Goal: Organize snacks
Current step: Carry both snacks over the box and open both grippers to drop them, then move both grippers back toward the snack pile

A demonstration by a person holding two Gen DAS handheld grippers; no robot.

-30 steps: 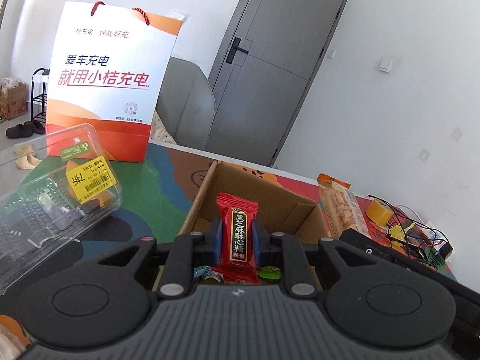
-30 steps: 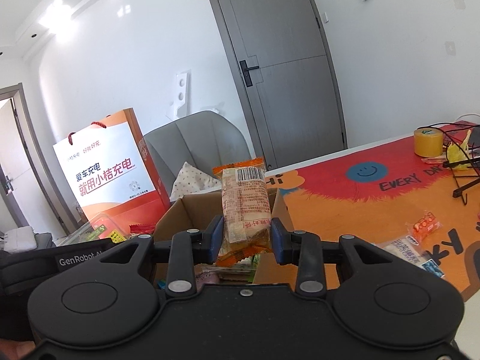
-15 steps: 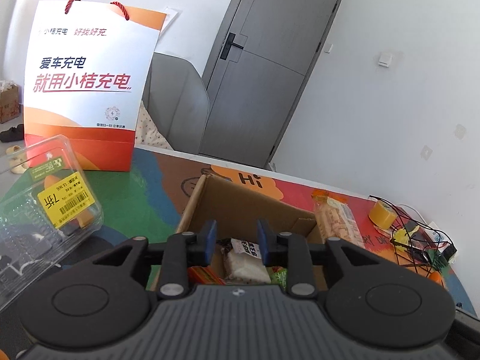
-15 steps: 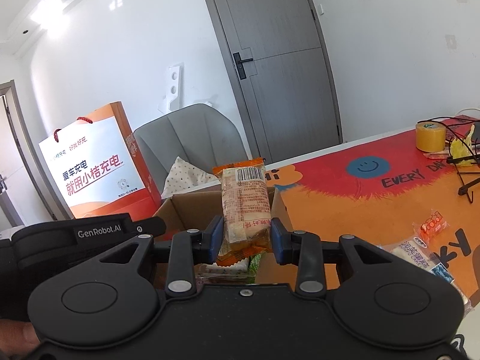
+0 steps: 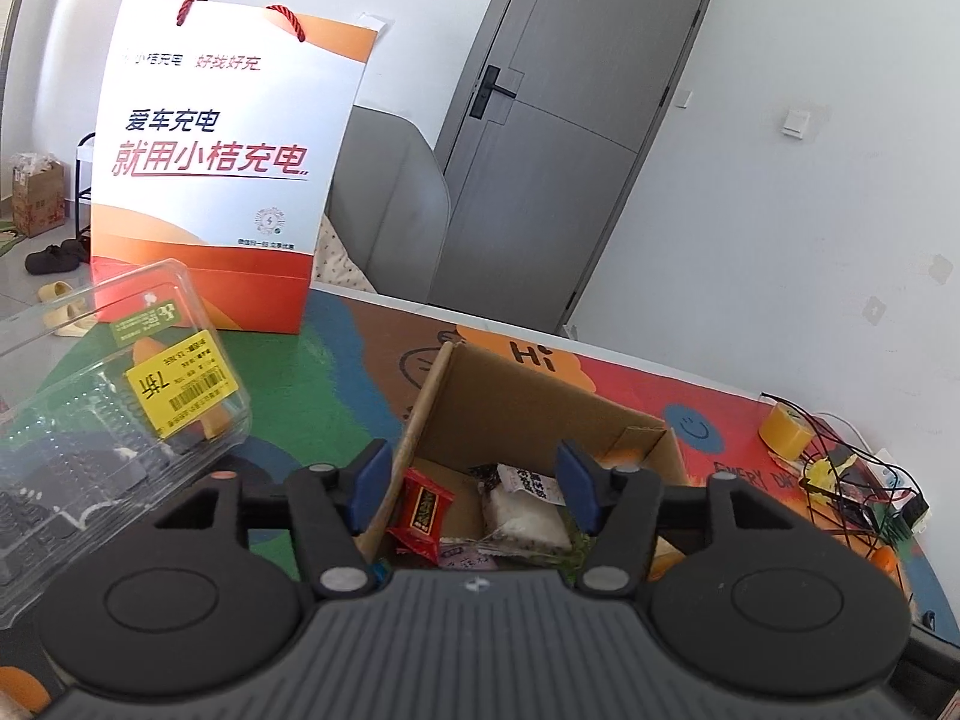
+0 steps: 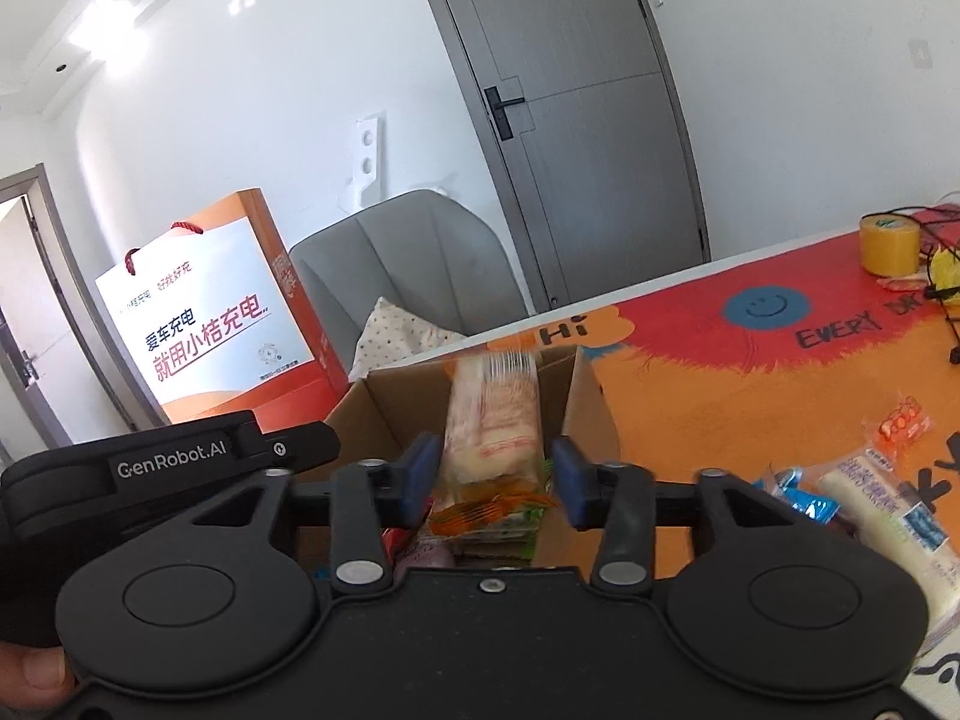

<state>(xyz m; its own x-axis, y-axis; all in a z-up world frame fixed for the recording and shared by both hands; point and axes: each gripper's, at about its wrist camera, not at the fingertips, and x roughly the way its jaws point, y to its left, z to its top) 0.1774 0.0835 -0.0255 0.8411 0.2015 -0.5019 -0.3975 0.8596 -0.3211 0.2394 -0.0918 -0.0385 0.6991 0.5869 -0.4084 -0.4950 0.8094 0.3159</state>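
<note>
An open cardboard box point(image 5: 528, 414) stands on the colourful table mat and holds several snack packets. My left gripper point(image 5: 474, 483) hovers over it; its jaws are opening and nothing is between them. A red packet point(image 5: 423, 510) lies in the box under it, beside a white packet point(image 5: 522, 504). My right gripper point(image 6: 493, 483) is above the same box point(image 6: 384, 414) and its jaws are opening too. A long orange-and-white biscuit pack point(image 6: 492, 420), blurred, stands between the pads, which are apart from it. The left gripper's black body point(image 6: 168, 462) shows at the left.
A white-and-orange paper bag point(image 5: 222, 180) stands behind a clear plastic clamshell tub point(image 5: 108, 420) at the left. Loose snack packets point(image 6: 864, 492) lie on the mat to the right of the box. A yellow tape roll point(image 6: 888, 246) and a wire rack point(image 5: 852, 480) sit further right.
The left jaws spread and let go of the red packet, which now lies in the box. The right jaws parted from the biscuit pack, which has started to drop.
</note>
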